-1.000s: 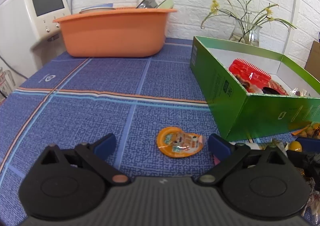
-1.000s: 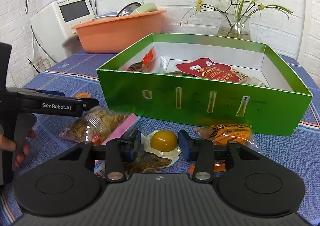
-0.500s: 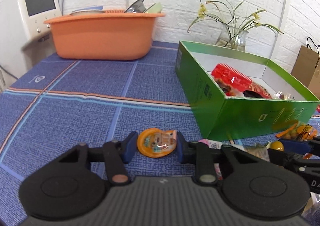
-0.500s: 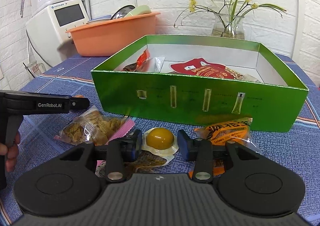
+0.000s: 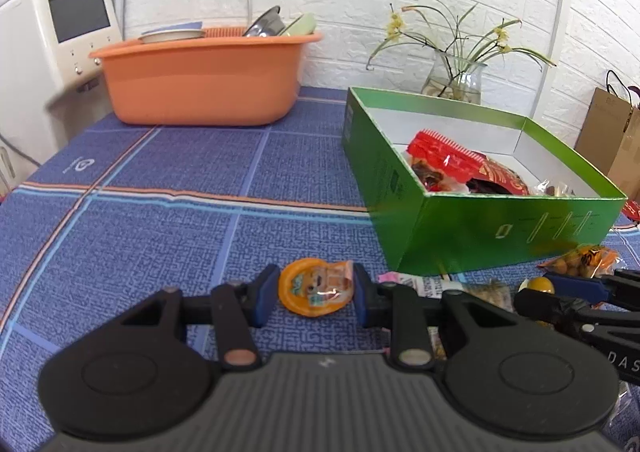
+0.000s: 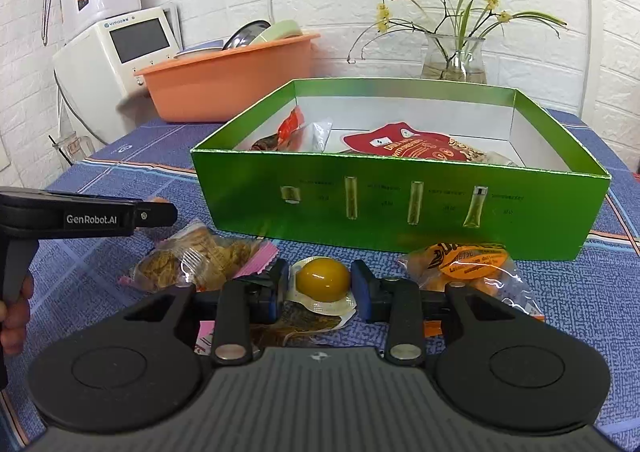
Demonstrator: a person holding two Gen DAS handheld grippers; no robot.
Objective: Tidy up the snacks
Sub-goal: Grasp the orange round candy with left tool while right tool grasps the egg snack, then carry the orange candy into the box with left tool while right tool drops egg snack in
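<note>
My left gripper [image 5: 316, 294] is shut on a round orange snack cup [image 5: 316, 286], held just above the blue tablecloth. My right gripper [image 6: 322, 290] is shut on a yellow jelly cup [image 6: 323, 279], low over the cloth. The green snack box [image 5: 480, 224] stands to the right in the left wrist view and straight ahead in the right wrist view [image 6: 400, 204]. It holds red packets [image 6: 404, 146] and other snacks. The left gripper also shows at the left of the right wrist view [image 6: 156, 212].
A clear bag of brown snacks [image 6: 192, 260] and an orange packet [image 6: 468, 260] lie in front of the box. An orange basin [image 5: 200, 80] with dishes, a white appliance [image 5: 52, 48] and a glass vase [image 5: 452, 84] stand at the back.
My left gripper closed its fingers onto the orange snack cup and lifted it slightly. My right gripper stays shut on the yellow jelly cup and has risen a little.
</note>
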